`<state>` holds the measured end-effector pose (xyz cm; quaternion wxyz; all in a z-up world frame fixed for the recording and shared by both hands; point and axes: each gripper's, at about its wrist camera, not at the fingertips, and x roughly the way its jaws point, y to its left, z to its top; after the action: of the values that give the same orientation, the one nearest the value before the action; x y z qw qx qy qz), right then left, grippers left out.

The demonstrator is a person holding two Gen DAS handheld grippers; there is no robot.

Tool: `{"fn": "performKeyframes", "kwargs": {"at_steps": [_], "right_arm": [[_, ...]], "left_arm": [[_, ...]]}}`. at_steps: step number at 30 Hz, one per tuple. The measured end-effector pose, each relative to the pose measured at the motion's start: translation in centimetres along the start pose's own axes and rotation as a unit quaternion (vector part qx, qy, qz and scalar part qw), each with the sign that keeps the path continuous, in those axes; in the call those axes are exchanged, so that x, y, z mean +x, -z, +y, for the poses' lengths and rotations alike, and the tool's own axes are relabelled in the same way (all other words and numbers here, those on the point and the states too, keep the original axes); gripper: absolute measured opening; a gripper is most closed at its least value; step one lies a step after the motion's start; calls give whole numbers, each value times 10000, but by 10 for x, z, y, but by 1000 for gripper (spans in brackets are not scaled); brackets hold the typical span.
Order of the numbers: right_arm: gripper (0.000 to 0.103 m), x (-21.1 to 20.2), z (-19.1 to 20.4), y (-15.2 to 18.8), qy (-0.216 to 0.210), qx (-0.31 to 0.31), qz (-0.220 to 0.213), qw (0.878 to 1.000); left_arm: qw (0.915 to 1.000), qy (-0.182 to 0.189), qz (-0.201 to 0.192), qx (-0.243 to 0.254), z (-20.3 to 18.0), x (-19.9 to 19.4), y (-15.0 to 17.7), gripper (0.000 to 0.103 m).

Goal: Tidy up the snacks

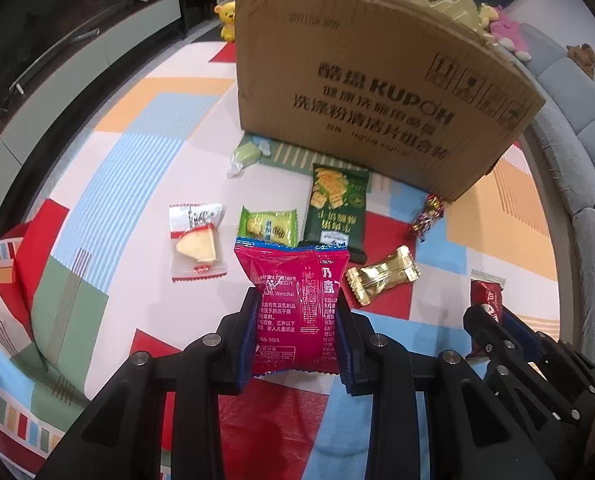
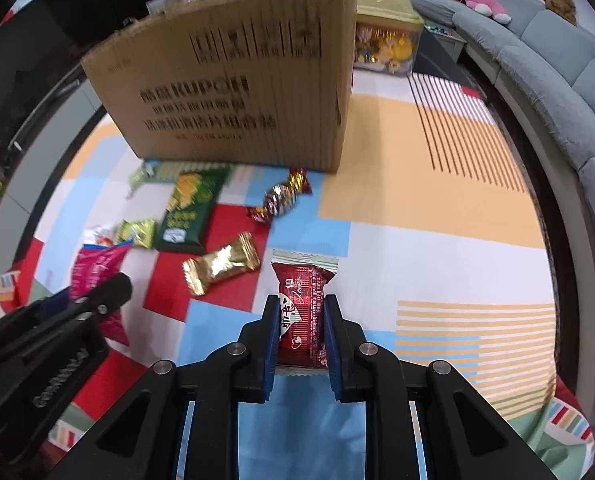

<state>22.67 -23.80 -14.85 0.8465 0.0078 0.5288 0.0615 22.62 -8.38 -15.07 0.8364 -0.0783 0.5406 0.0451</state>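
My left gripper (image 1: pixel 299 312) is shut on a magenta snack packet (image 1: pixel 293 300), held above the patterned cloth. My right gripper (image 2: pixel 300 312) is shut on a dark red wrapped snack (image 2: pixel 303 304), also off the cloth. The right gripper (image 1: pixel 493 320) shows at the lower right of the left wrist view; the left gripper (image 2: pixel 109 292) shows at the lower left of the right wrist view. A tall cardboard box (image 1: pixel 357 92) (image 2: pixel 237 92) stands behind the loose snacks. On the cloth lie a gold wrapped bar (image 1: pixel 383 276) (image 2: pixel 221 268), a dark green cracker bag (image 1: pixel 335 208) (image 2: pixel 189 208) and a small green packet (image 1: pixel 268 227).
A clear cake-slice packet (image 1: pixel 196 246), a pale green candy (image 1: pixel 246 156) and a foil twist candy (image 2: pixel 279 198) also lie on the cloth. A grey sofa (image 2: pixel 557 92) curves along the right. A container of sweets (image 2: pixel 385 40) sits behind the box.
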Motion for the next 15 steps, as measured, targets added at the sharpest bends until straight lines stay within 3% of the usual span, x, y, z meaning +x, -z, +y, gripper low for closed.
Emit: {"fn": "performKeyframes", "kwargs": {"at_steps": [15], "right_arm": [[22,-43,12,-26,-111,-14,-527,9985]], "left_arm": [[9991,115,-399,47,1,-32,-19,33]]}}
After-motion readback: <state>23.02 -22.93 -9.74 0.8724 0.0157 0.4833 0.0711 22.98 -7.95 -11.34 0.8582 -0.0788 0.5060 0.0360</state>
